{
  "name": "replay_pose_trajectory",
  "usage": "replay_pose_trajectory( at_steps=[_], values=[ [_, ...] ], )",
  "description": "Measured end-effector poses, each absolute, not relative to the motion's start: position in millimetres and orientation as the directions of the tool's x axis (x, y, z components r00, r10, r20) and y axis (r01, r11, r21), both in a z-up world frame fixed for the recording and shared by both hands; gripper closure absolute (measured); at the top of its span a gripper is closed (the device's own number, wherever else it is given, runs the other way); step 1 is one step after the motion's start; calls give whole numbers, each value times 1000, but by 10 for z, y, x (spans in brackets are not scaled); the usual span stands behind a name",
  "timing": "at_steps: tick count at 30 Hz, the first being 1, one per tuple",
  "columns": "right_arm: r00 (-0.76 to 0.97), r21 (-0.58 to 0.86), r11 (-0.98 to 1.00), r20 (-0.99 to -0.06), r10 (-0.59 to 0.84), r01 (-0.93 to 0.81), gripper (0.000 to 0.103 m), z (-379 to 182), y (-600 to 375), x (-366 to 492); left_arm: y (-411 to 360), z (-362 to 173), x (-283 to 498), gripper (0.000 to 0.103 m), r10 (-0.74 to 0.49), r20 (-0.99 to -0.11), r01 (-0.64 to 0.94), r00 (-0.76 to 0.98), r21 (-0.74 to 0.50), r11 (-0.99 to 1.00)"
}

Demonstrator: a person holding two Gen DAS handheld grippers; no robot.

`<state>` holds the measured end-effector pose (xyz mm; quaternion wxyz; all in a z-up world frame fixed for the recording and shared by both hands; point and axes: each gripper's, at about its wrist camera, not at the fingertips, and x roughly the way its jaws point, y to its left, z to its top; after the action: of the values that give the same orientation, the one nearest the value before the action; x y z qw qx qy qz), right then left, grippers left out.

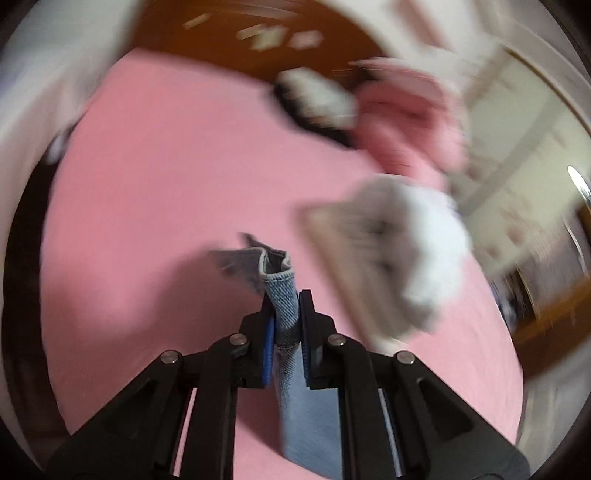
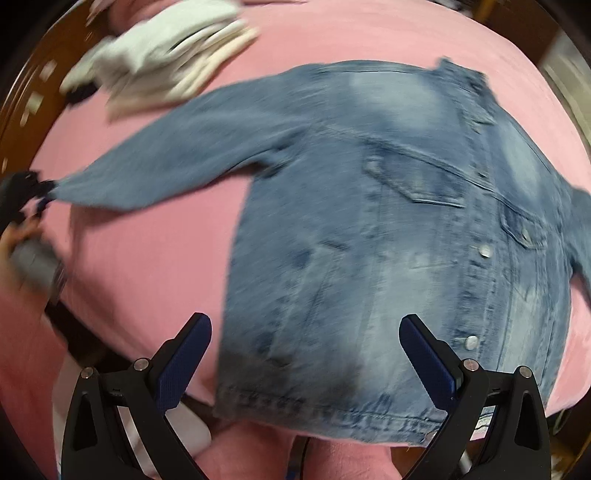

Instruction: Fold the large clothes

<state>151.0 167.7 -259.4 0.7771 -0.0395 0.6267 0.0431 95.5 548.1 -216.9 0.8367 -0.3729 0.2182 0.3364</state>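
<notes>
A blue denim jacket (image 2: 388,229) lies spread, front side up, on a pink bed sheet (image 2: 147,258). Its one sleeve (image 2: 166,162) stretches out to the left. My left gripper (image 1: 286,295) is shut on the cuff of that sleeve (image 1: 280,295) and holds it above the sheet; it also shows at the left edge of the right wrist view (image 2: 33,188). My right gripper (image 2: 304,332) is open and empty, hovering over the jacket's bottom hem (image 2: 332,413).
A pile of folded white and beige clothes (image 2: 166,55) lies at the far side of the bed, also in the left wrist view (image 1: 388,258). A pink garment (image 1: 406,125) and a white-and-black one (image 1: 314,99) lie behind it. A brown wooden headboard (image 1: 221,33) stands beyond.
</notes>
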Motion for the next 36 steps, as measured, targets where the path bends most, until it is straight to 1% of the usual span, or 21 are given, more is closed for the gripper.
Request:
replay_pose_trajectory(
  at_steps=[5, 7, 9, 10, 12, 14, 16, 19, 20, 21, 22, 23, 24, 25, 28, 29, 30, 31, 33, 34, 36],
  values=[
    [280, -24, 1000, -960, -22, -3, 0, -2535, 1091, 1664, 4332, -1506, 1478, 95, 288, -485, -516, 826, -446, 731],
    [299, -4, 999, -954, -17, 45, 0, -2514, 864, 1696, 3853, -1302, 1732, 95, 218, -450, -416, 866, -407, 814],
    [317, 14, 996, -948, -15, 91, 0, -2481, 618, 1702, 3366, -1268, 1982, 95, 149, -441, -325, 885, -357, 875],
    [331, 20, 993, -944, -18, 114, 0, -2465, 499, 1706, 3023, -1219, 2276, 95, 112, -448, -287, 887, -346, 893],
    [358, 19, 987, -933, -39, 159, 0, -2451, 276, 1715, 2591, -1274, 2518, 95, 24, -462, -213, 886, -362, 908],
    [375, 11, 979, -925, -67, 204, 0, -2470, 66, 1711, 2191, -1479, 2737, 95, -58, -504, -171, 862, -397, 902],
    [378, 5, 968, -921, -93, 250, 0, -2532, -119, 1734, 1779, -1735, 2961, 94, -120, -553, -147, 824, -414, 898],
    [382, 5, 954, -917, -116, 301, 0, -2658, -392, 1796, 1163, -2393, 3284, 94, -176, -685, -87, 707, -331, 940],
    [380, 6, 950, -917, -120, 313, 0, -2715, -455, 1814, 1003, -2587, 3361, 89, -195, -730, -67, 655, -314, 947],
    [372, 15, 945, -921, -114, 325, 0, -2788, -499, 1836, 878, -2806, 3469, 79, -235, -786, -53, 572, -322, 945],
    [361, 33, 941, -927, -97, 338, 0, -2860, -539, 1870, 830, -3025, 3497, 73, -284, -829, -57, 482, -354, 934],
    [350, 59, 938, -934, -69, 343, 0, -2929, -582, 1921, 800, -3152, 3508, 62, -327, -843, -72, 428, -393, 917],
    [340, 98, 935, -940, -26, 341, 0, -3017, -587, 1969, 789, -3260, 3508, 57, -370, -844, -97, 388, -437, 894],
    [335, 135, 932, -942, 15, 337, 0, -3099, -564, 1997, 806, -3301, 3461, 55, -385, -840, -115, 382, -457, 882],
    [319, 233, 918, -939, 127, 321, 0, -3327, -523, 2201, 876, -3191, 3243, 36, -353, -845, -138, 402, -437, 889],
    [309, 265, 914, -936, 167, 308, 1, -3414, -464, 2289, 926, -3134, 3188, 27, -341, -844, -149, 414, -433, 889],
    [303, 300, 908, -930, 209, 293, 4, -3491, -434, 2365, 1014, -3007, 3088, 23, -330, -843, -167, 425, -431, 887],
    [299, 335, 901, -921, 251, 276, 7, -3581, -301, 2419, 1148, -2925, 3040, 23, -316, -844, -197, 434, -431, 880],
    [289, 387, 884, -905, 311, 261, 19, -3733, -117, 2549, 1483, -2736, 2944, 23, -287, -857, -265, 428, -423, 867],
    [275, 411, 875, -899, 342, 255, 22, -3840, 53, 2613, 1732, -2703, 2874, 23, -257, -873, -311, 414, -401, 862],
    [244, 456, 858, -883, 401, 238, 34, -4026, 30, 2915, 1900, -2726, 2725, 23, -173, -907, -375, 384, -324, 868]
  ],
)
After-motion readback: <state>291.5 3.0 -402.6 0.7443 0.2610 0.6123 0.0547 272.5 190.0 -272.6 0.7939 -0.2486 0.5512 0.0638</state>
